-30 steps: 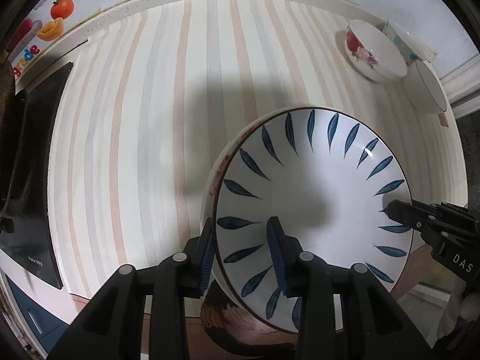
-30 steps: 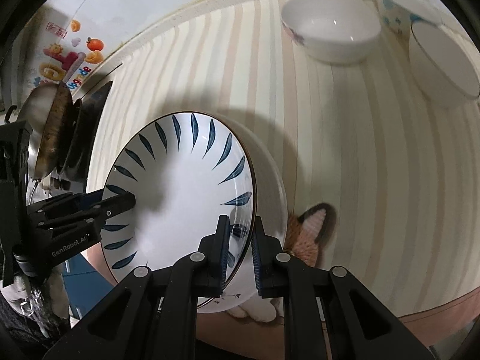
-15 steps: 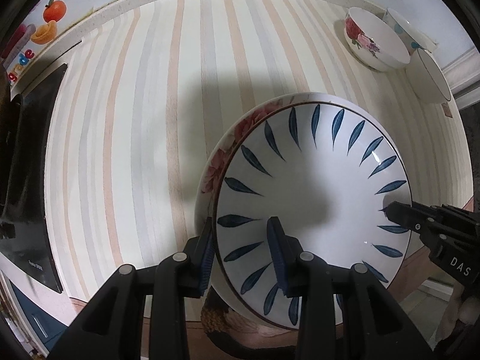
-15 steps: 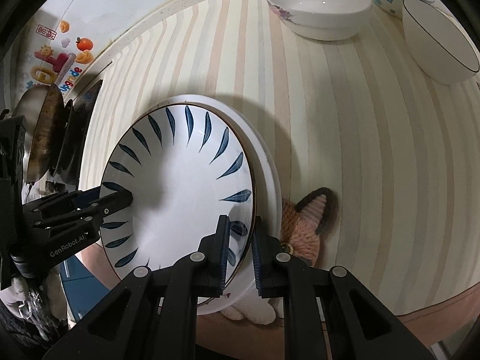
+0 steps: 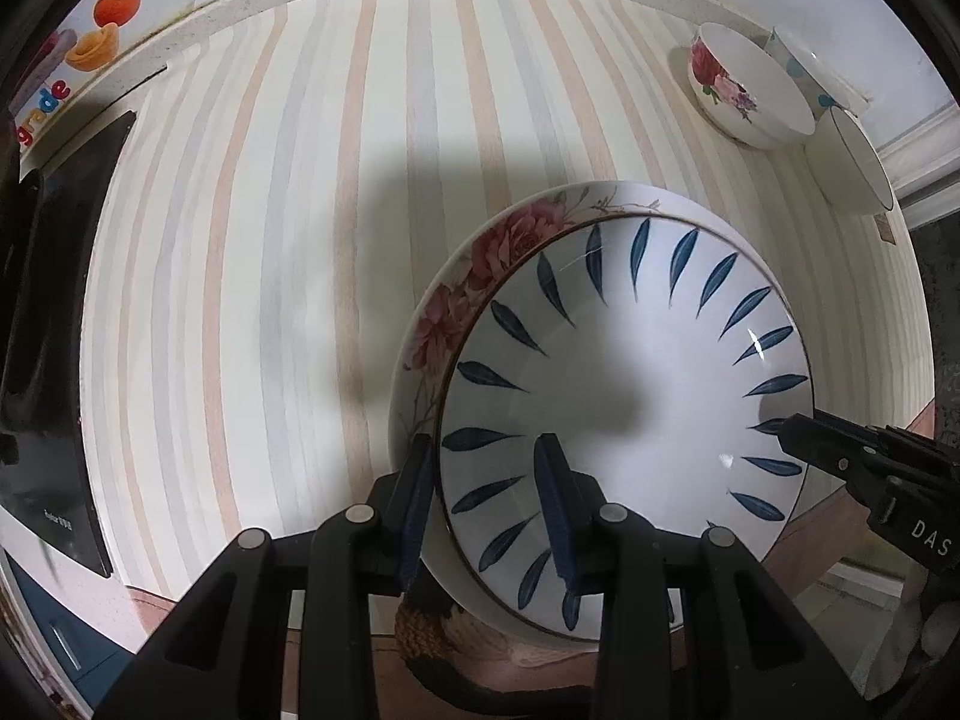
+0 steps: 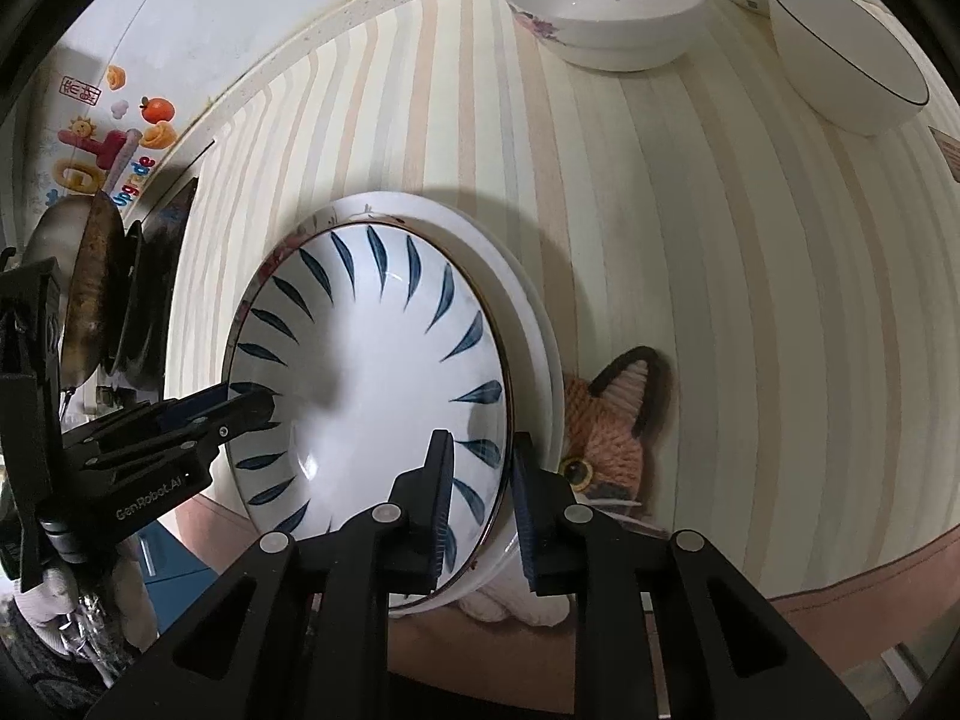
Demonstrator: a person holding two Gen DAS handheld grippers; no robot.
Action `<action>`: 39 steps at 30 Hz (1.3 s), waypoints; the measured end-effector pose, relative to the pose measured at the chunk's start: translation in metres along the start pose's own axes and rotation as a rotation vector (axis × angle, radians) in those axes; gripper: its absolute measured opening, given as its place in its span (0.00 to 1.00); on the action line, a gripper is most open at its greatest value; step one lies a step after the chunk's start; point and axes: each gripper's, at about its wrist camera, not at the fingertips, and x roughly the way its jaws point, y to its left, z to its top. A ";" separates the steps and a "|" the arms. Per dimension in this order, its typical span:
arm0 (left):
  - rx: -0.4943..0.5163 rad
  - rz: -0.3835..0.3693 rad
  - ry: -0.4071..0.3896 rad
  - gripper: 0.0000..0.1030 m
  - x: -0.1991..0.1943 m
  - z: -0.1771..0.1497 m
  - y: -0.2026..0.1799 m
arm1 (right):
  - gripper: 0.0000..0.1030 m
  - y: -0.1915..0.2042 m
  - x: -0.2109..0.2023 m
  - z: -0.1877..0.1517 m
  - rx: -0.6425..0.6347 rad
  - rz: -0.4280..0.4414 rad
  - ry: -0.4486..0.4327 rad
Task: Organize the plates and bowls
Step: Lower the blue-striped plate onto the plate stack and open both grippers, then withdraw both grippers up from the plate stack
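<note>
A white plate with blue leaf marks point(image 5: 630, 396) rests in a larger plate with red roses on its rim point(image 5: 474, 282). My left gripper point(image 5: 486, 510) is shut on the near left rim of the stacked plates, one finger inside, one outside. My right gripper point(image 6: 480, 498) is shut on the opposite rim; it also shows in the left wrist view point(image 5: 798, 444). The stack point(image 6: 384, 372) is held over the striped table's front edge. Three bowls stand at the far right: a rose bowl point(image 5: 744, 90), a blue-dotted bowl point(image 5: 810, 72) and a dark-rimmed white bowl point(image 5: 852, 168).
A knitted fox mat point(image 6: 612, 420) lies on the striped table point(image 5: 270, 240) under the plates' right side. A black cooktop point(image 5: 54, 324) and pans point(image 6: 96, 294) are at the left. The wall point(image 5: 114, 6) carries fruit stickers.
The stacked plates have moved away from the bowls, toward the table's front edge, with both grippers still holding them. More of the rose rim and the fox mat shows.
</note>
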 end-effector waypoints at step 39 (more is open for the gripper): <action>0.009 0.020 -0.355 0.81 -0.210 -0.117 -0.022 | 0.73 0.110 -0.178 -0.118 -0.122 -0.130 -0.293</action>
